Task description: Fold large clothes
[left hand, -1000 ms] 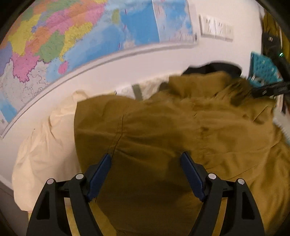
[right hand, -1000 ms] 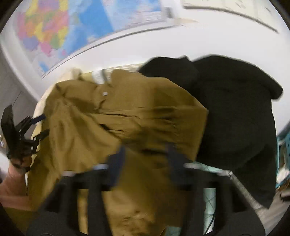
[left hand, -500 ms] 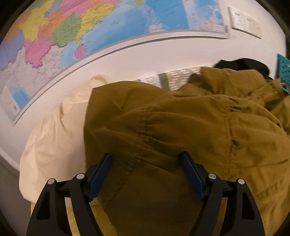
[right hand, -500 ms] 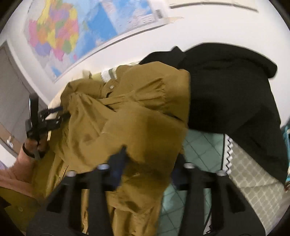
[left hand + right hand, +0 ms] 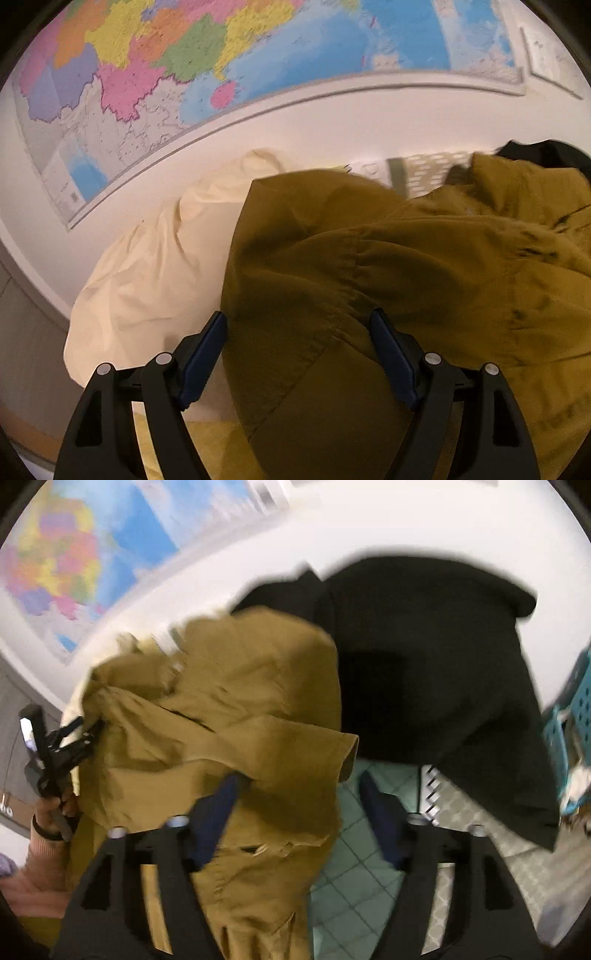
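Mustard jacket (image 5: 388, 266) fills the centre and right of the left wrist view, heaped over a cream cloth (image 5: 147, 280) at left. Left gripper (image 5: 299, 354) fingers stand wide apart, jacket fabric lying between them, not pinched. Right gripper (image 5: 295, 805) jaws are opening, a jacket fold lying loosely between them. Black garment (image 5: 436, 686) sits upper right, map (image 5: 221, 66) above.

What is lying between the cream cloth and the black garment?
The mustard jacket fills that stretch, seen in the left wrist view, from the cream cloth to the black garment.
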`<action>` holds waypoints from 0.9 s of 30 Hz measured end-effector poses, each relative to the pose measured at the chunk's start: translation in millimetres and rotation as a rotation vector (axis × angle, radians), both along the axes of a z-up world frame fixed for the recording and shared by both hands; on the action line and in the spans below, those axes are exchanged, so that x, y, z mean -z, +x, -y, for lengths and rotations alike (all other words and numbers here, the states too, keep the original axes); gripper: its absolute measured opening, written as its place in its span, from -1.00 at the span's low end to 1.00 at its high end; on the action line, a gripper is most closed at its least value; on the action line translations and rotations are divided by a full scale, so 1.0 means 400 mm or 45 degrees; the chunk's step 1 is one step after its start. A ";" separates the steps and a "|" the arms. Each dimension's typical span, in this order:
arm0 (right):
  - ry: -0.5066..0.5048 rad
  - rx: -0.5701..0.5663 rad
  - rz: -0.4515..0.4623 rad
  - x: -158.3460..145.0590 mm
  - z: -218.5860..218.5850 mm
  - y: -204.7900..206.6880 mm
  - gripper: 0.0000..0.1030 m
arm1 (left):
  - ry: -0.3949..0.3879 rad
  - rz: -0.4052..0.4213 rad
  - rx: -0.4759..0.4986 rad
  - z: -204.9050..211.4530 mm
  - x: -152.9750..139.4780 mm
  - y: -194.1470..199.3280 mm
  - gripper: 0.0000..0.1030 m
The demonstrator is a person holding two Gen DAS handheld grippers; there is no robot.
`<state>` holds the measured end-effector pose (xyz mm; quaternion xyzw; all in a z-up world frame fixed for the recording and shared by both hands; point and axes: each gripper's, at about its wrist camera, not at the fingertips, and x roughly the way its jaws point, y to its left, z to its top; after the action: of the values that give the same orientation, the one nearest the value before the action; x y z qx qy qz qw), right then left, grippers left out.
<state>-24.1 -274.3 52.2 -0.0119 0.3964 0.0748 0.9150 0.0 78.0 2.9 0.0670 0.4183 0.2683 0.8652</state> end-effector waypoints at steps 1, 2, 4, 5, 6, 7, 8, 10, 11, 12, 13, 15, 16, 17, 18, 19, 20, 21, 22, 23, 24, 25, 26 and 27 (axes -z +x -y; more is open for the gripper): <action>0.004 -0.021 0.030 -0.009 0.000 -0.016 0.52 | -0.011 0.027 0.043 0.013 -0.017 -0.008 0.49; 0.005 -0.035 0.031 -0.009 0.002 -0.024 0.52 | -0.028 0.053 0.093 0.028 -0.032 -0.014 0.49; -0.015 -0.066 0.001 0.010 -0.001 -0.032 0.51 | -0.074 0.100 0.213 0.063 -0.056 -0.014 0.49; -0.035 -0.073 -0.012 0.029 -0.003 -0.032 0.51 | -0.102 0.111 0.271 0.081 -0.064 -0.015 0.49; -0.042 -0.083 -0.029 0.046 -0.005 -0.030 0.51 | -0.147 0.109 0.351 0.102 -0.071 -0.005 0.50; -0.038 -0.093 -0.046 0.065 -0.003 -0.026 0.47 | -0.185 0.097 0.437 0.133 -0.071 0.002 0.50; -0.032 -0.104 -0.056 0.080 0.002 -0.021 0.13 | -0.184 0.088 0.476 0.154 -0.067 0.006 0.50; -0.049 -0.108 -0.054 0.092 -0.009 -0.026 -0.36 | -0.123 0.043 0.537 0.202 -0.044 0.029 0.51; -0.041 -0.119 -0.059 0.085 -0.010 -0.035 -0.48 | -0.087 0.002 0.549 0.222 -0.022 0.047 0.51; -0.010 -0.129 -0.064 0.075 -0.008 -0.040 -0.52 | -0.068 -0.033 0.536 0.234 0.001 0.067 0.50; 0.069 -0.158 -0.071 0.047 -0.002 -0.060 -0.53 | -0.073 -0.058 0.512 0.234 0.021 0.085 0.50; 0.081 -0.173 -0.056 0.012 -0.010 -0.082 -0.52 | -0.070 -0.103 0.437 0.218 0.055 0.114 0.50; 0.058 -0.151 -0.081 0.000 -0.003 -0.084 -0.48 | -0.065 -0.123 0.380 0.203 0.071 0.127 0.50; 0.001 -0.104 -0.123 0.007 0.000 -0.075 -0.35 | -0.071 -0.134 0.356 0.191 0.080 0.129 0.50; -0.060 -0.063 -0.163 0.019 0.004 -0.065 -0.21 | -0.081 -0.136 0.333 0.178 0.089 0.132 0.52; -0.125 -0.016 -0.211 0.034 0.014 -0.052 -0.13 | -0.104 -0.125 0.314 0.170 0.094 0.134 0.53; -0.110 -0.005 -0.219 0.034 0.026 -0.048 0.03 | -0.095 -0.120 0.314 0.169 0.095 0.130 0.54; -0.094 0.004 -0.207 0.027 0.035 -0.050 0.15 | -0.061 -0.116 0.315 0.175 0.098 0.127 0.56; -0.069 0.029 -0.153 0.004 0.045 -0.058 0.14 | -0.034 -0.112 0.309 0.183 0.100 0.124 0.56; -0.064 0.029 -0.095 -0.019 0.047 -0.070 0.13 | -0.013 -0.102 0.312 0.188 0.099 0.119 0.55; -0.057 0.003 -0.026 -0.041 0.040 -0.082 0.14 | -0.002 -0.089 0.317 0.193 0.096 0.115 0.55; -0.043 -0.038 0.056 -0.064 0.019 -0.090 0.16 | -0.005 -0.075 0.321 0.194 0.090 0.111 0.55; -0.030 -0.078 0.104 -0.076 -0.009 -0.086 0.21 | -0.029 -0.055 0.323 0.191 0.083 0.107 0.54; -0.031 -0.131 0.128 -0.077 -0.038 -0.075 0.21 | -0.062 -0.029 0.330 0.187 0.074 0.103 0.54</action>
<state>-54.1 -259.1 82.9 -0.0471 0.3497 0.1163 0.9284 41.1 3.3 -26.6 0.1026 0.4223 0.1433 0.8891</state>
